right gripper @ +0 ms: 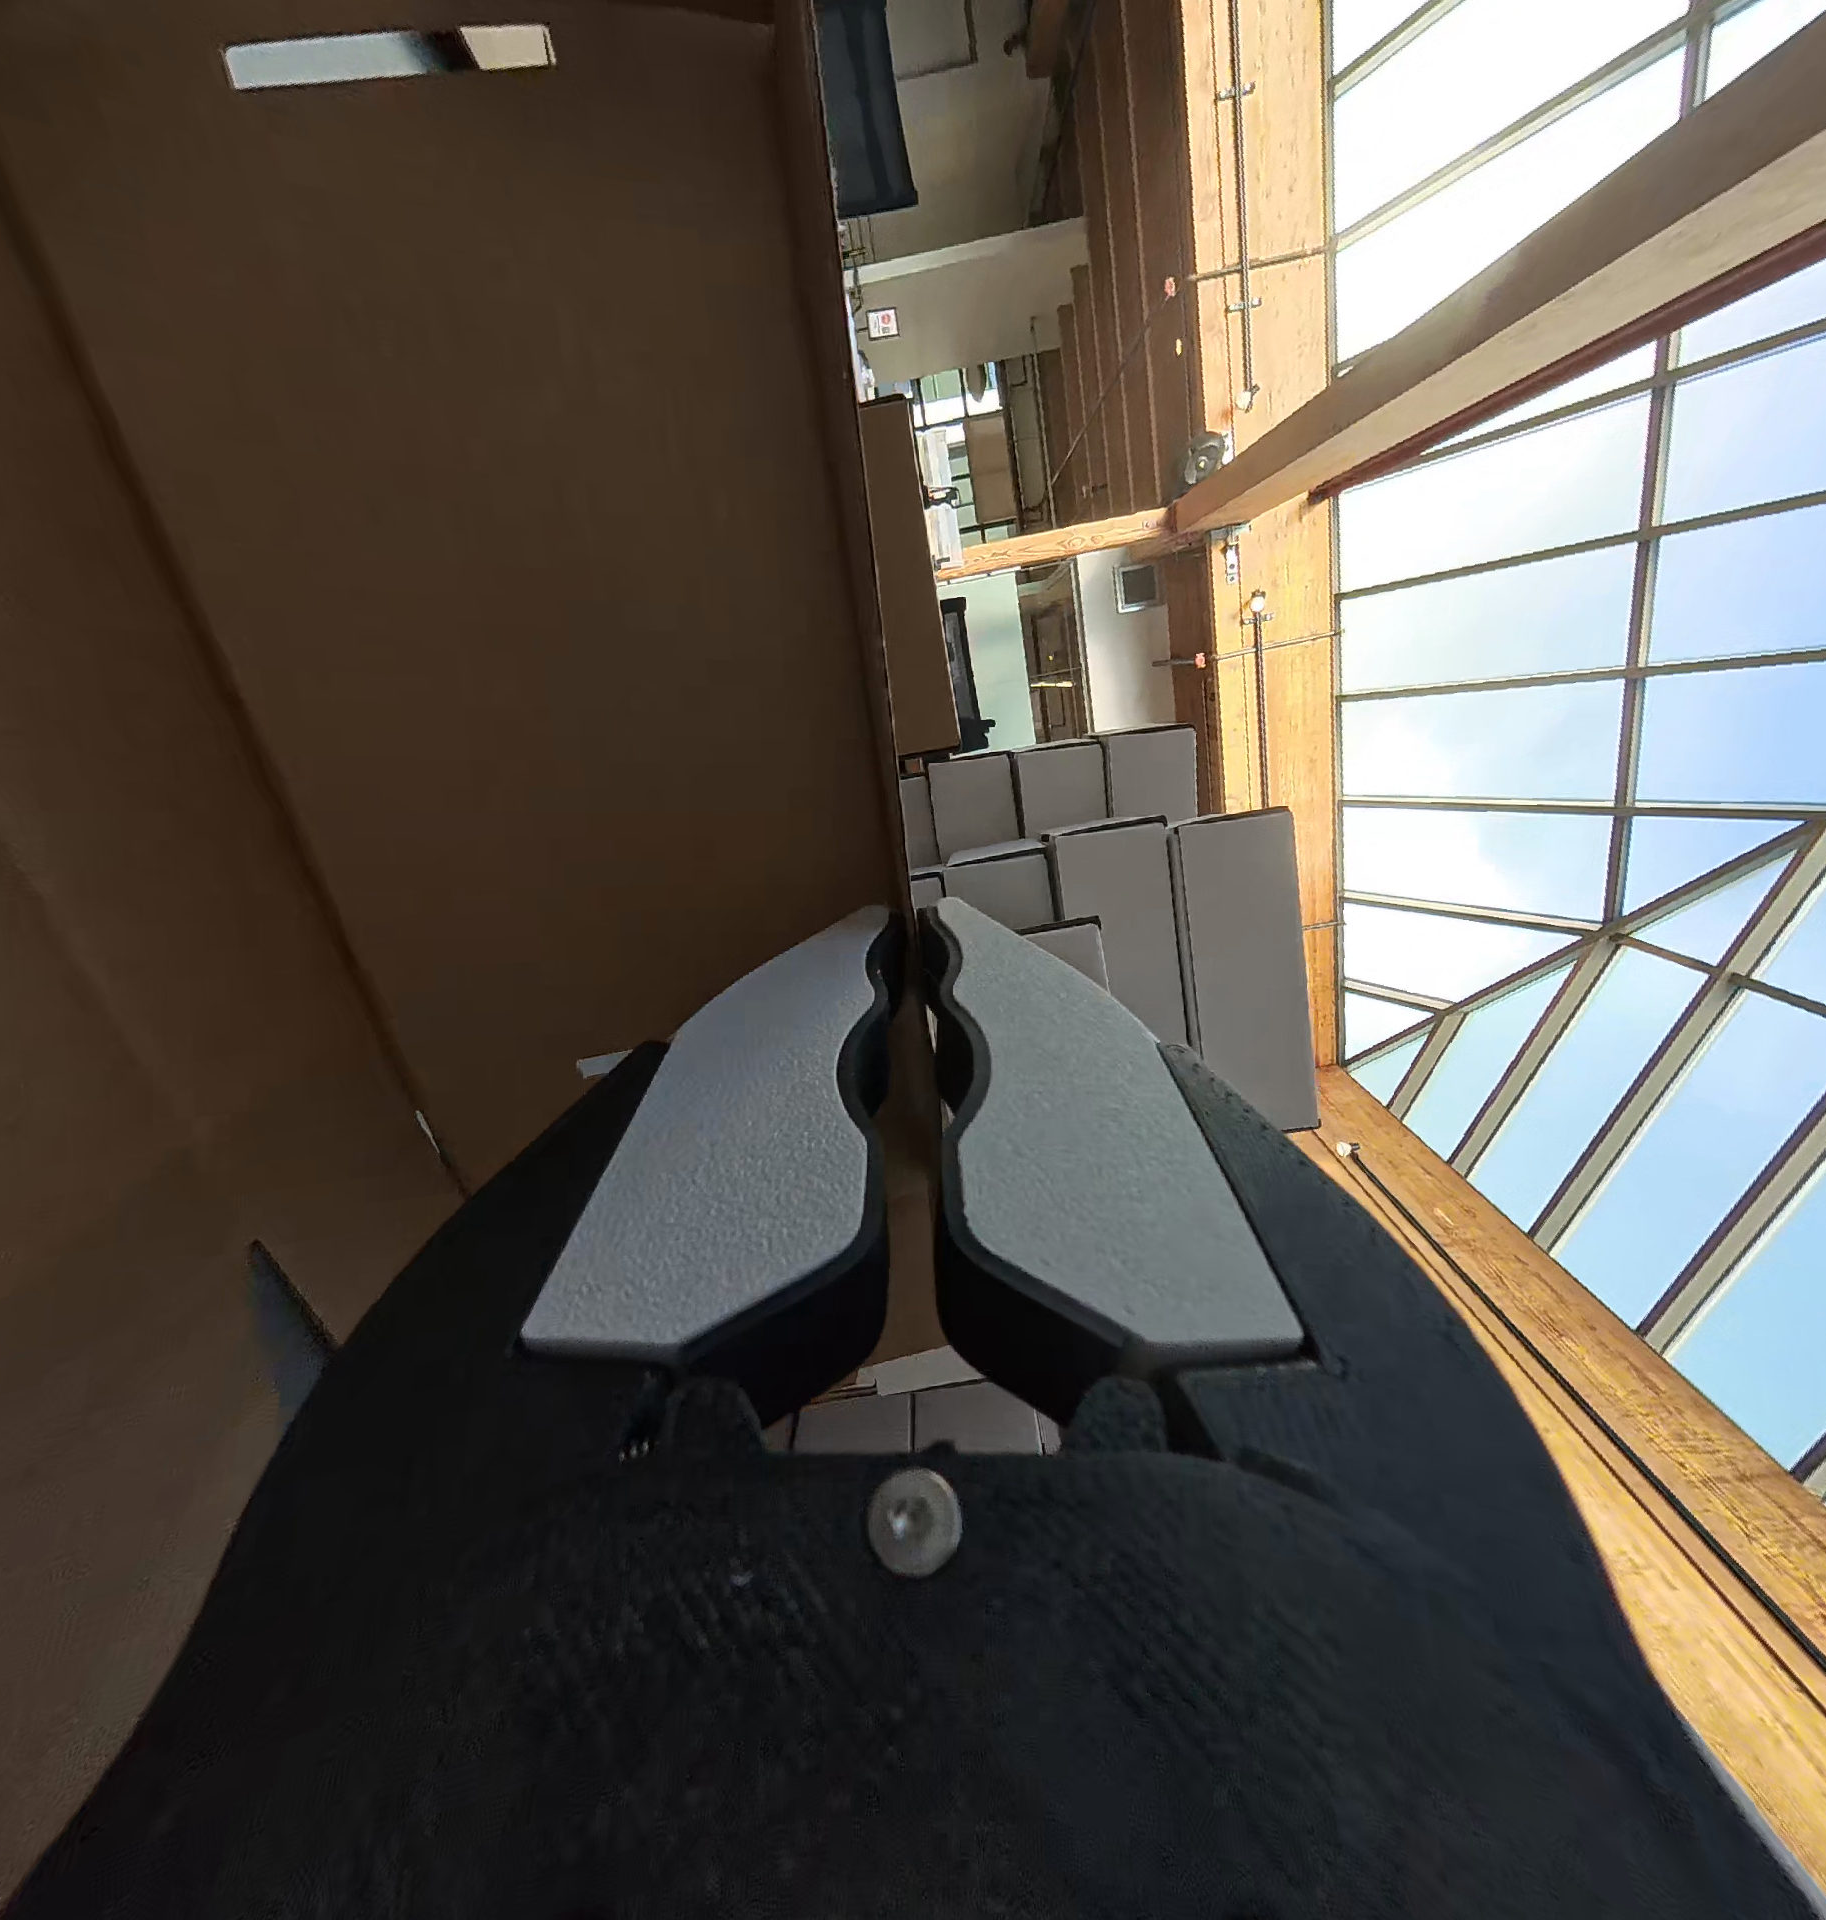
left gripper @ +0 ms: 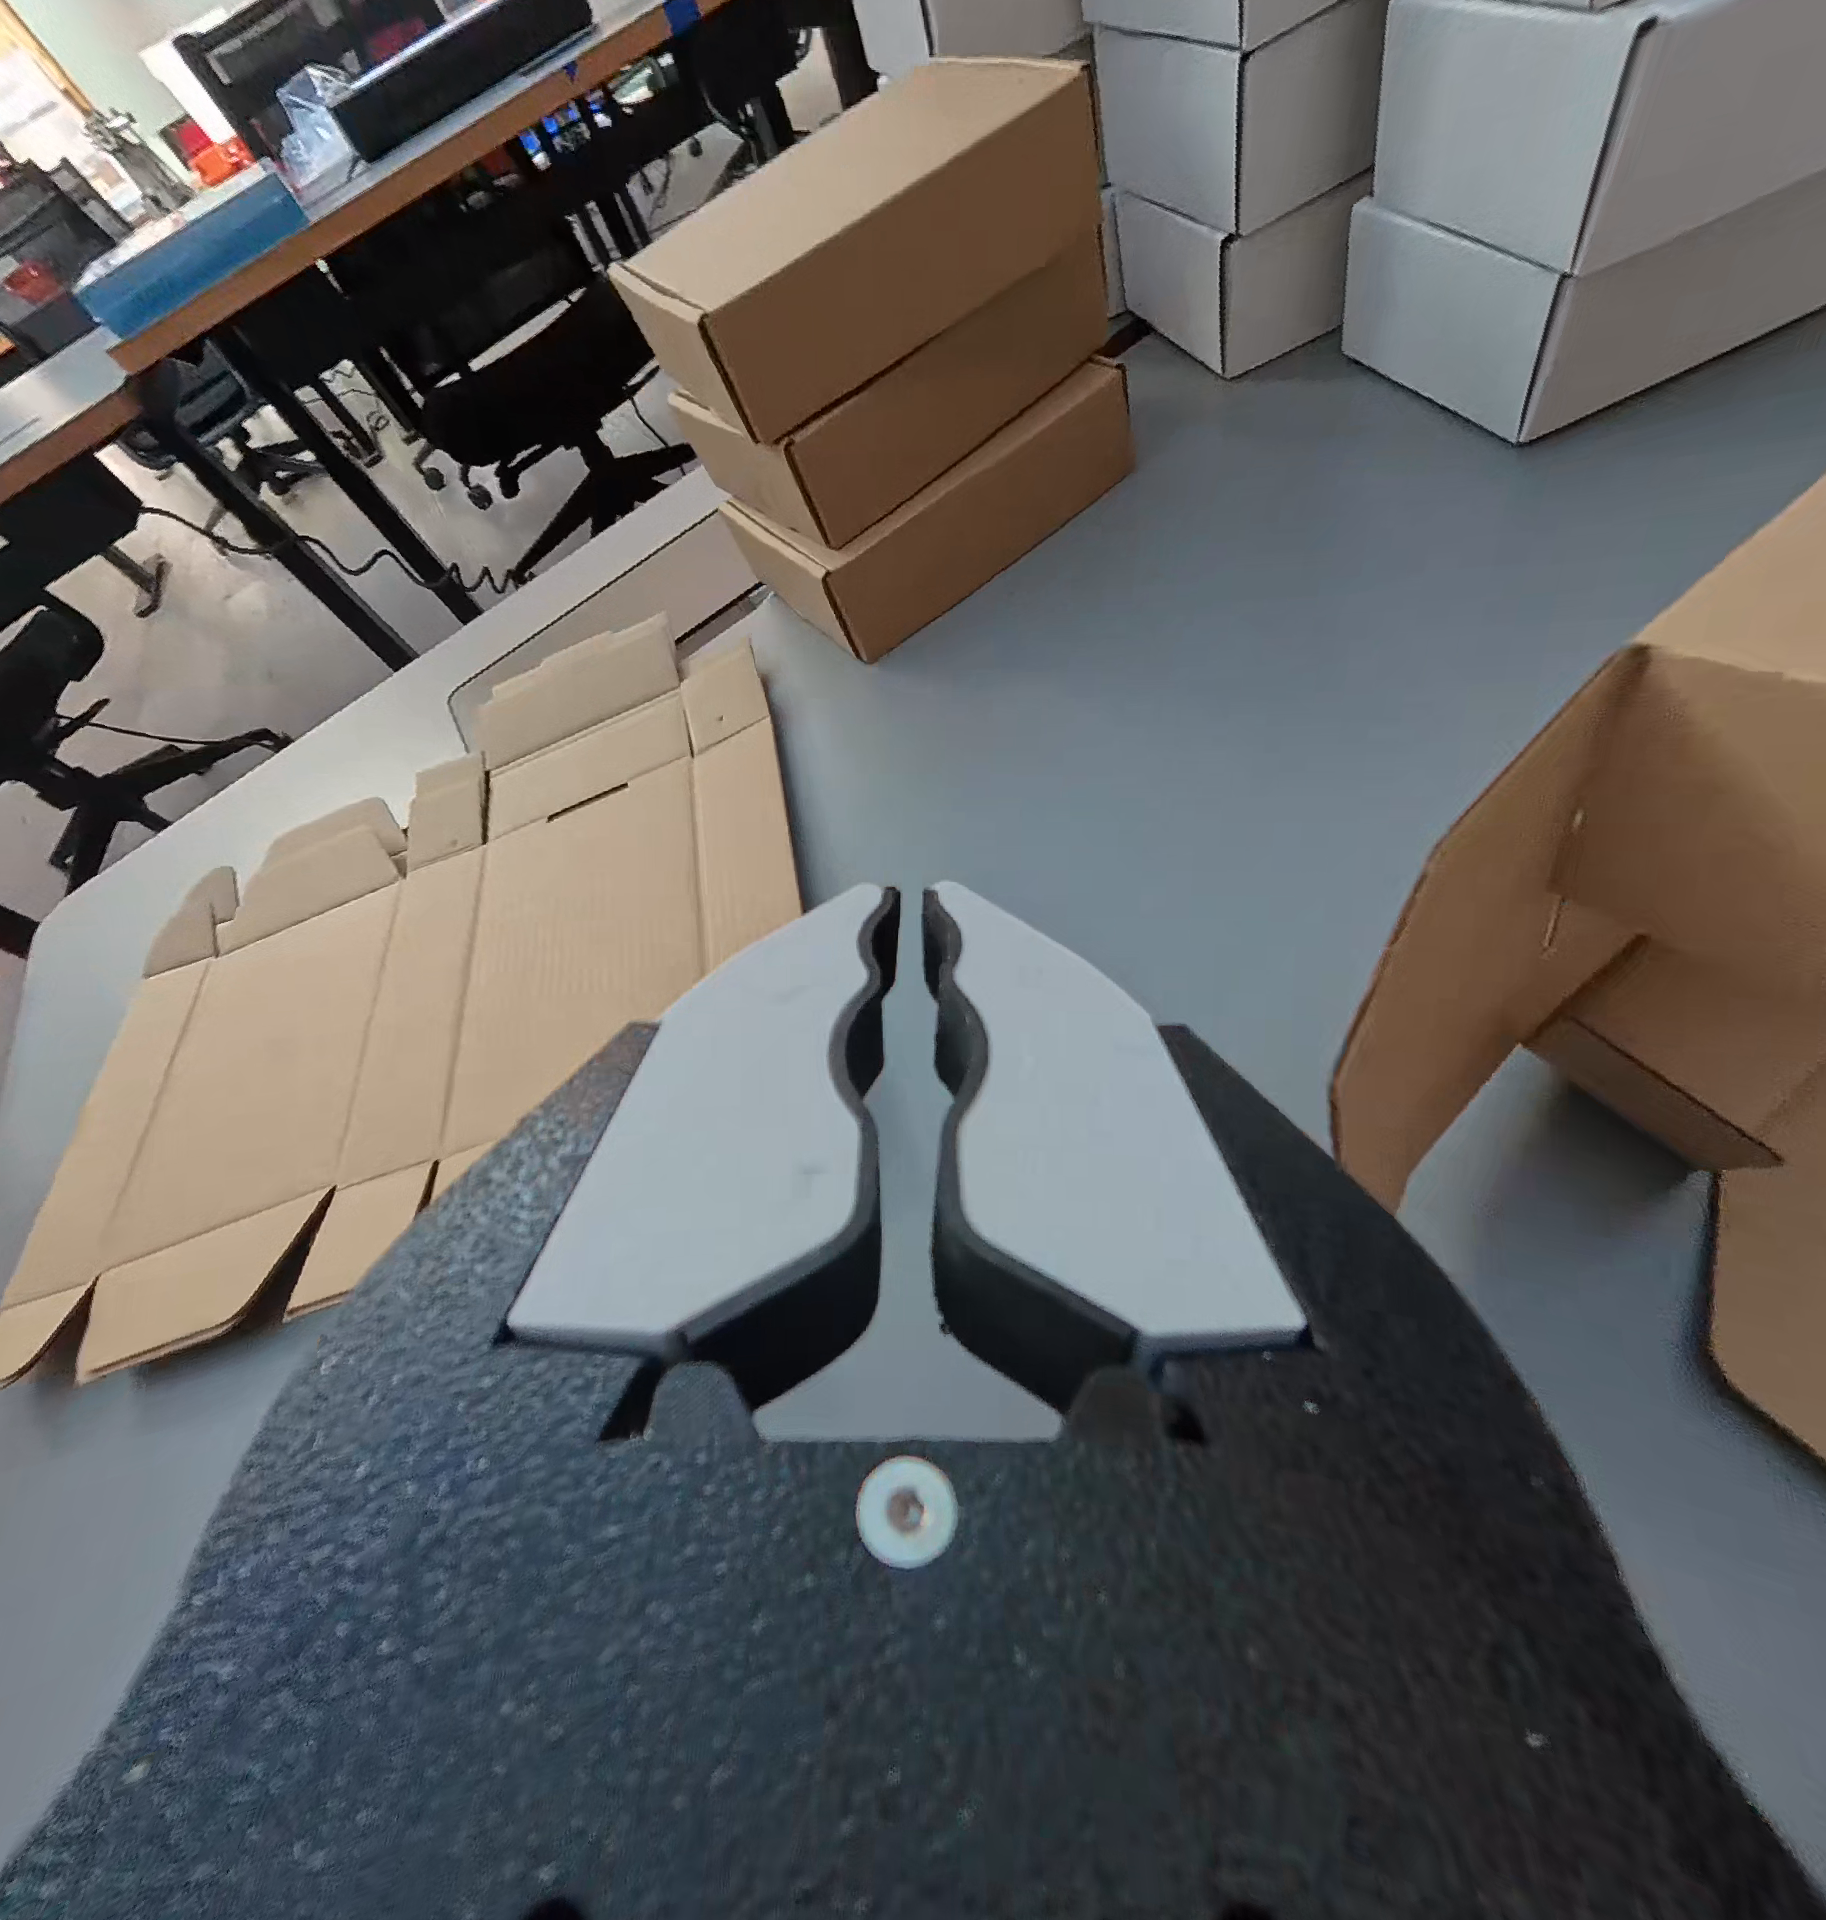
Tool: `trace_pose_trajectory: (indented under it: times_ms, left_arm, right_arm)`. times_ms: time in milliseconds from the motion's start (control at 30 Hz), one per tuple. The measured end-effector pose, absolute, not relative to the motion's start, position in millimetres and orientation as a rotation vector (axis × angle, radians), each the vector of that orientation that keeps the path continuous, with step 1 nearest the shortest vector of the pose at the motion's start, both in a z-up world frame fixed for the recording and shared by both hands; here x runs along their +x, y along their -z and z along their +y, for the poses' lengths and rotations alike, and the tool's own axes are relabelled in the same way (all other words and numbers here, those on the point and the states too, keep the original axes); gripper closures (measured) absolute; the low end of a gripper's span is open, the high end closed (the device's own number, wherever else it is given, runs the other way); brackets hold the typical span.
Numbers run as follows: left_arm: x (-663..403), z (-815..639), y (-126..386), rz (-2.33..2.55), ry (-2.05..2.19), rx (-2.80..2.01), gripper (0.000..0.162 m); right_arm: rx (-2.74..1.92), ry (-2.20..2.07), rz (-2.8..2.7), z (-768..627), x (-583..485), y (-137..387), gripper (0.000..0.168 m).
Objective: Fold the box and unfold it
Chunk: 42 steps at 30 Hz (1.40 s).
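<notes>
The right gripper (right gripper: 911,925) pinches the edge of a brown box (right gripper: 389,582) panel between its nearly closed fingers (right gripper: 743,1153). The view is turned sideways: white boxes (right gripper: 1137,883) beyond, windows (right gripper: 1615,623) with sky at right.

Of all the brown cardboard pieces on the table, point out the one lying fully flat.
The flat brown cardboard blank left of the left tool. It lies unfolded; the stacked brown boxes are closed up, and the brown box at right is half-erected.
</notes>
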<state>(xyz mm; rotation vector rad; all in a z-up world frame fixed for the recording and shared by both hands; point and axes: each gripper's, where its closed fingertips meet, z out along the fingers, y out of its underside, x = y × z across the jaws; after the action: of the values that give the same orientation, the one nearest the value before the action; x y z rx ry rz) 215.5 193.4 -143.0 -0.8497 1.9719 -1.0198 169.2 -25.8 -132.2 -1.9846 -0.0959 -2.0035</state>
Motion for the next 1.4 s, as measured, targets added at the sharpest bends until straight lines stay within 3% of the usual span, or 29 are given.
trace_pose_trajectory:
  times_ms: [300,433,533,733,900,1400]
  left_arm:
    - [178,140,189,2.369,1.156,-0.590,0.149]
    - [169,121,188,2.323,1.177,-0.706,0.150]
    - [164,107,187,2.233,1.139,-0.819,0.162]
    - [159,108,186,2.144,1.096,-0.839,0.162]
    - [141,113,185,2.313,1.293,-0.648,0.143]
    - [114,96,182,2.501,1.589,-0.296,0.135]
  right_arm:
    - [-2.034,2.051,-0.014,-30,160,135,0.166]
    - [-2.097,2.036,0.120,-28,161,136,0.166]
    - [-2.114,2.131,0.116,-27,162,136,0.166]
    - [-2.120,2.228,0.006,-28,159,137,0.167]
    - [-2.120,2.231,-0.045,-29,157,137,0.168]
    - [-2.138,2.191,-0.090,-28,154,137,0.167]
